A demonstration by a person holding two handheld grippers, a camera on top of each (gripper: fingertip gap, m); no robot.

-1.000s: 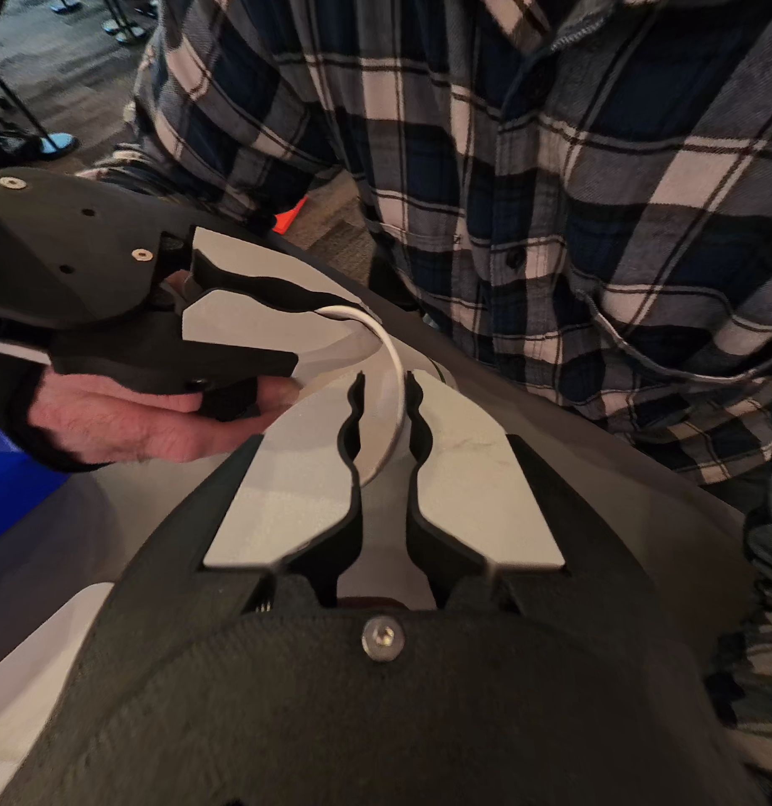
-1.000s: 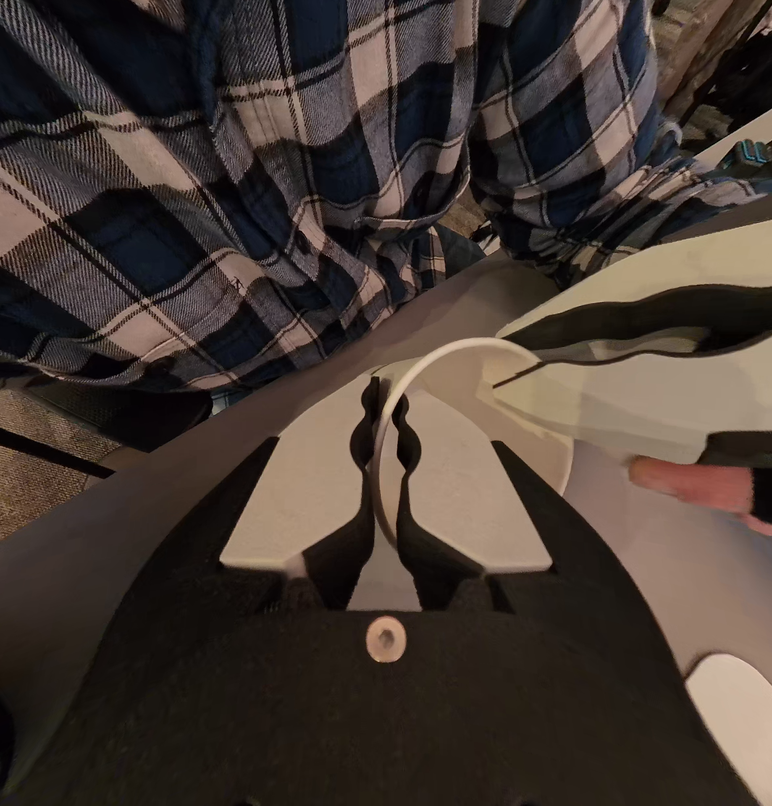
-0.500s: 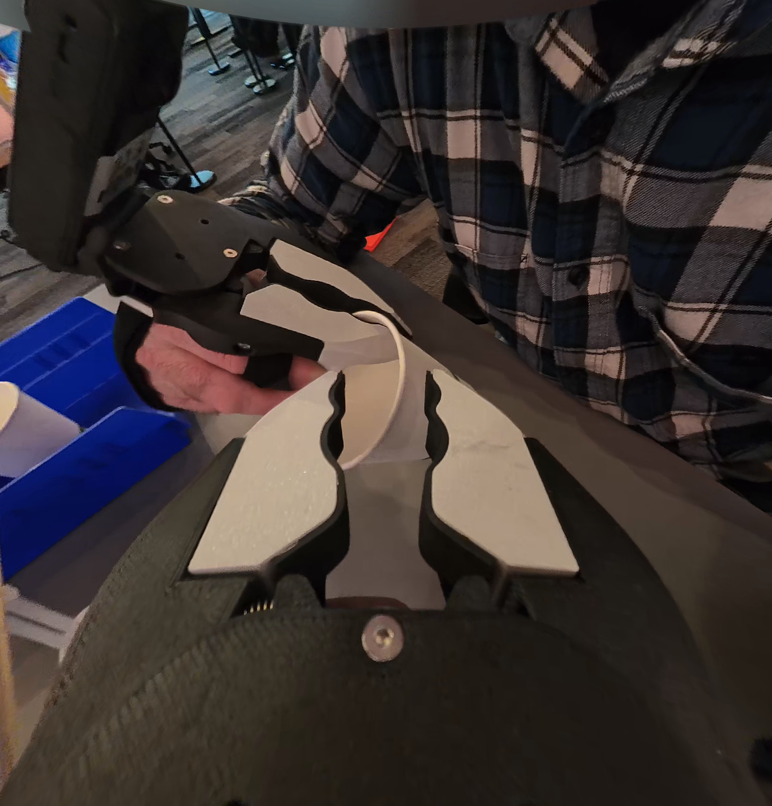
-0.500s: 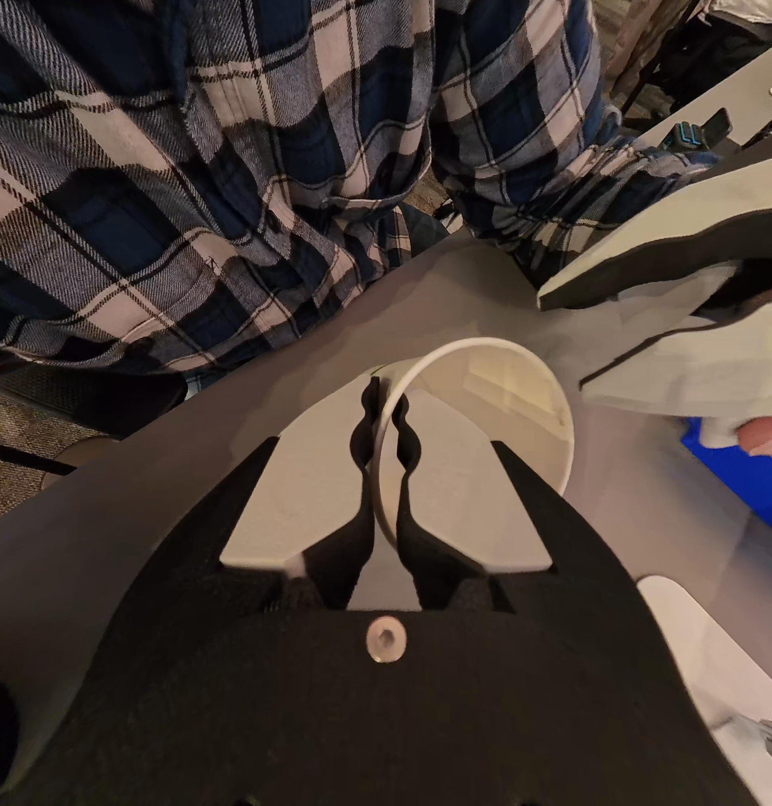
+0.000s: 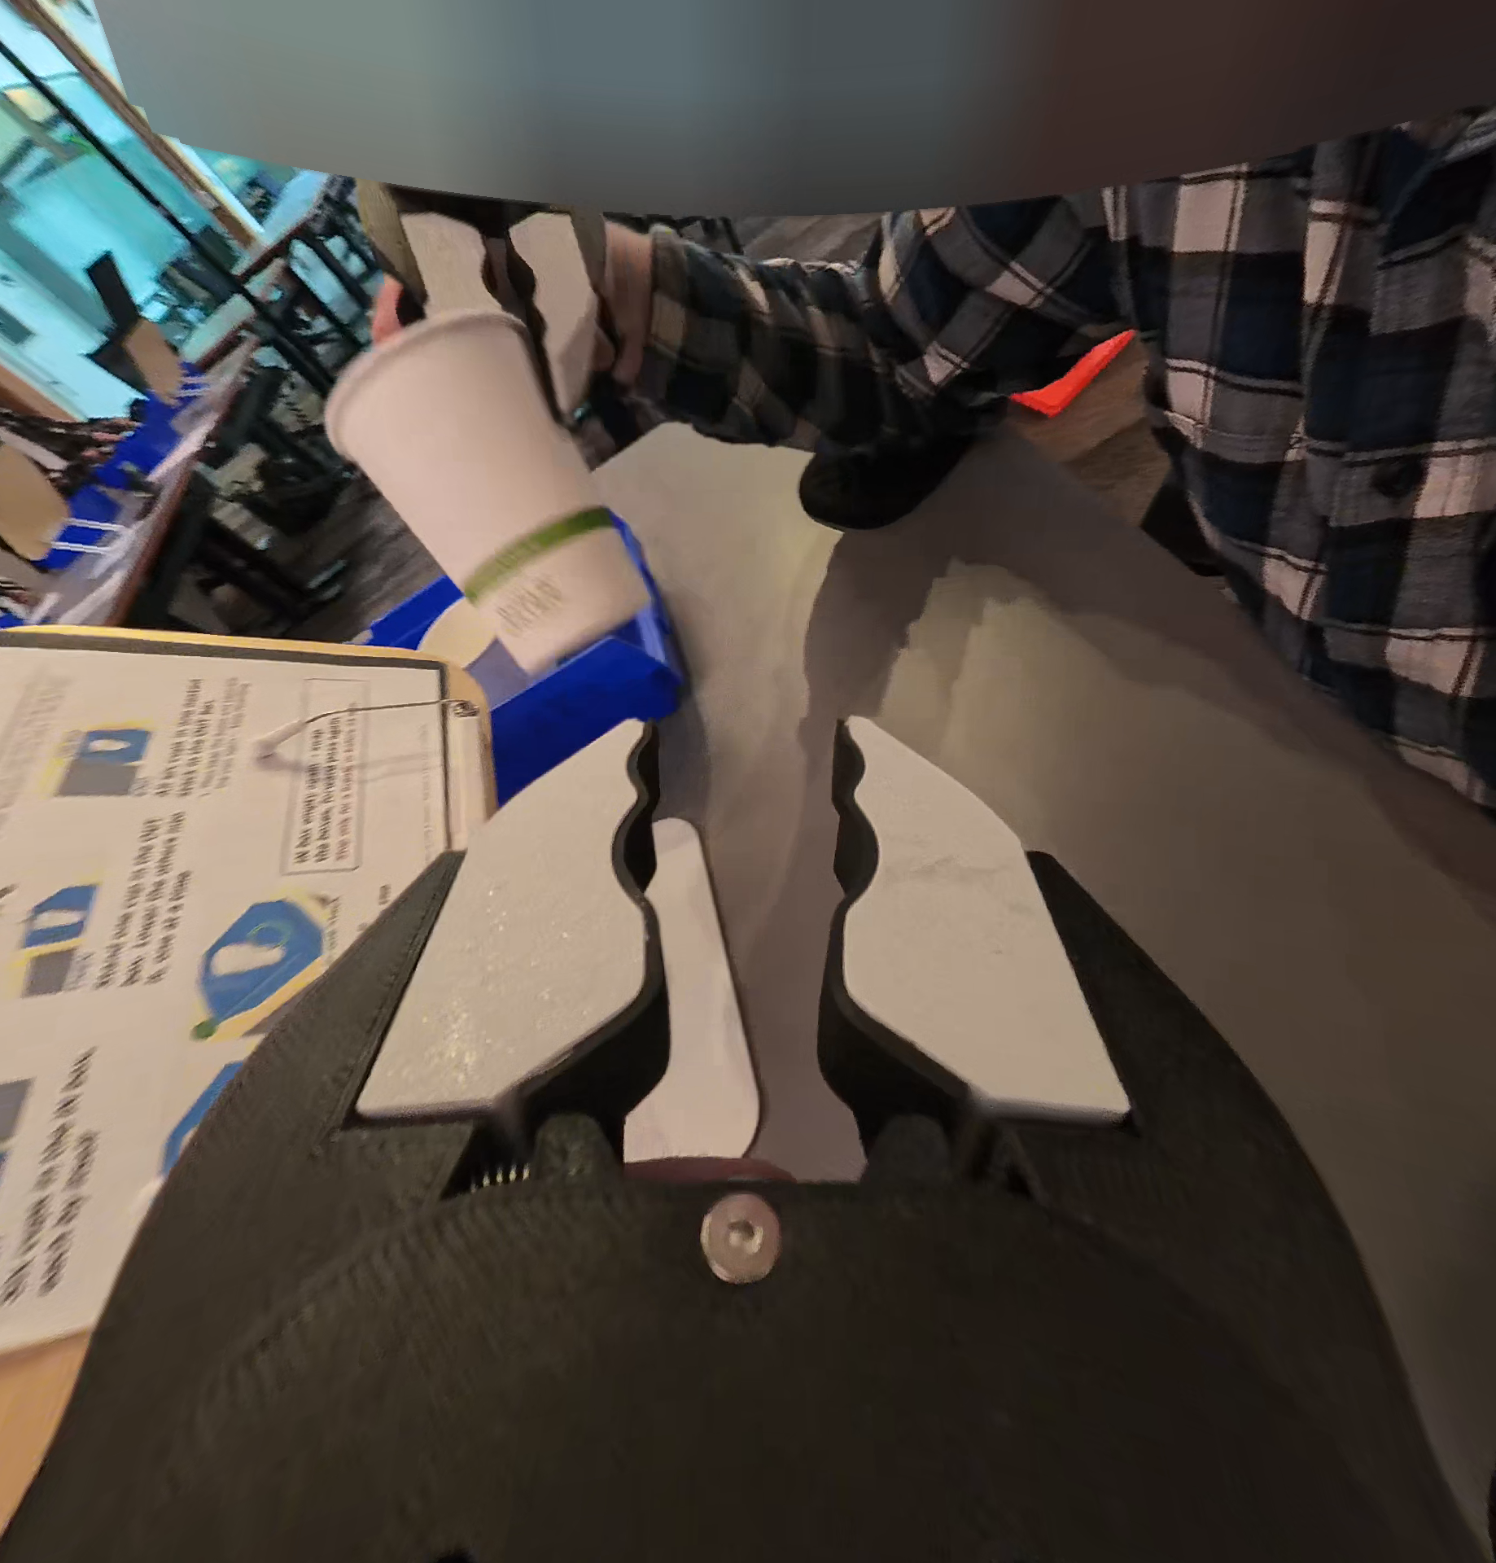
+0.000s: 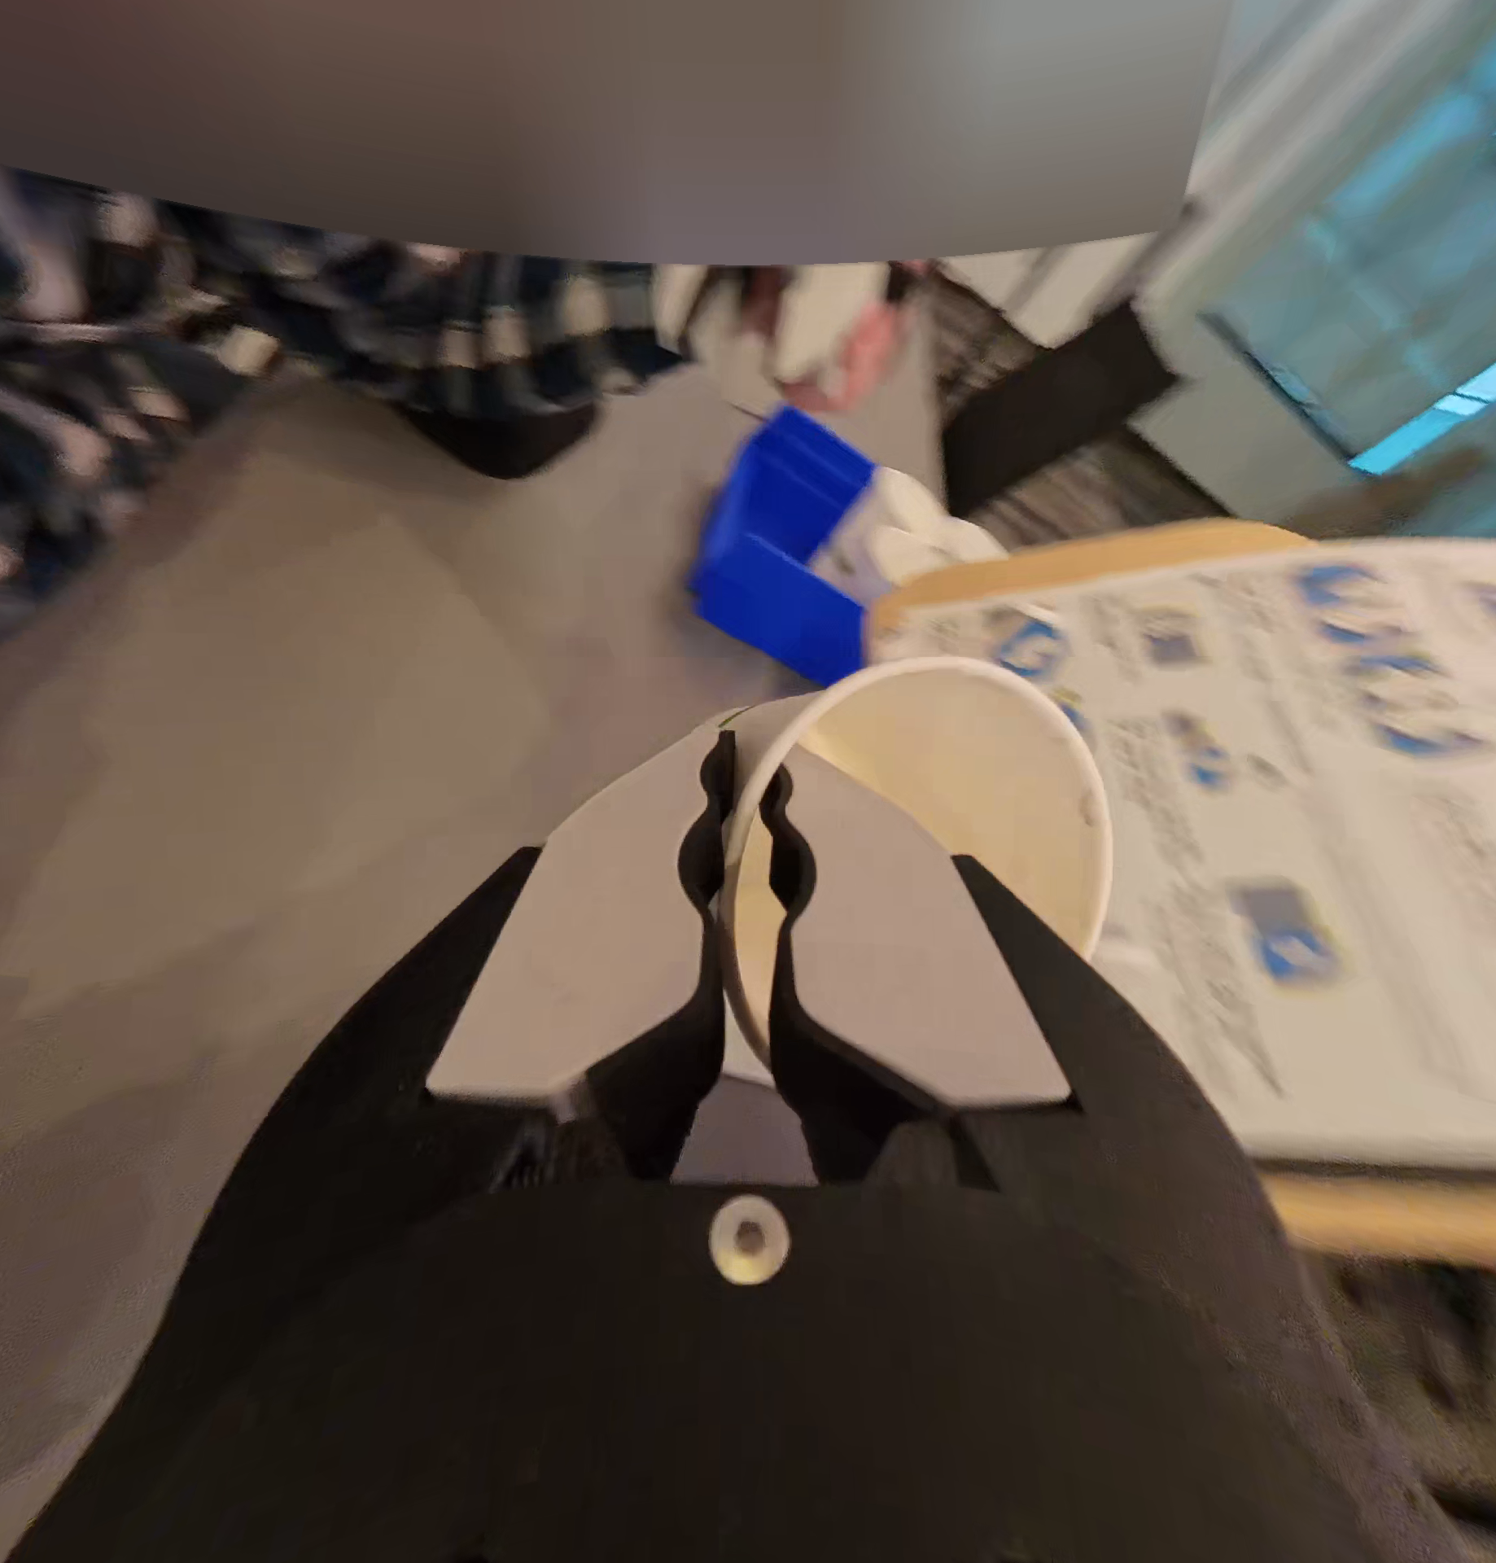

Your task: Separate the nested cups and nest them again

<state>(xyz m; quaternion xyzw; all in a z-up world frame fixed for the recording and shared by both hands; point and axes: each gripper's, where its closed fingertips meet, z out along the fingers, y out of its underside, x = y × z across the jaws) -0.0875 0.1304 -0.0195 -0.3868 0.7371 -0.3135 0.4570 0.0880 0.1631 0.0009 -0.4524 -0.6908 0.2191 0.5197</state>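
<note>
My right gripper (image 6: 749,778) is shut on the rim of a white paper cup (image 6: 939,812), one finger inside and one outside. In the left wrist view the same cup (image 5: 474,474), with a green band low on its side, hangs tilted from the right gripper (image 5: 508,279) above the blue bin (image 5: 584,702). My left gripper (image 5: 745,761) is open and empty, low over the grey table (image 5: 1066,719), away from the cup. I cannot tell whether a second cup sits inside the held one.
The blue bin (image 6: 770,567) holds more white cups (image 6: 914,524). A clipboard with a printed sheet (image 5: 178,846) lies beside it, also in the right wrist view (image 6: 1277,803). A flat white piece (image 5: 694,973) lies on the table under my left jaws. A person in a plaid shirt (image 5: 1320,423) stands behind the table. Left tips to right tips: about 20 cm.
My left gripper opened, let go of the cup's rim and drew back. My right gripper kept its grip and carried the cup up and over toward the blue bin.
</note>
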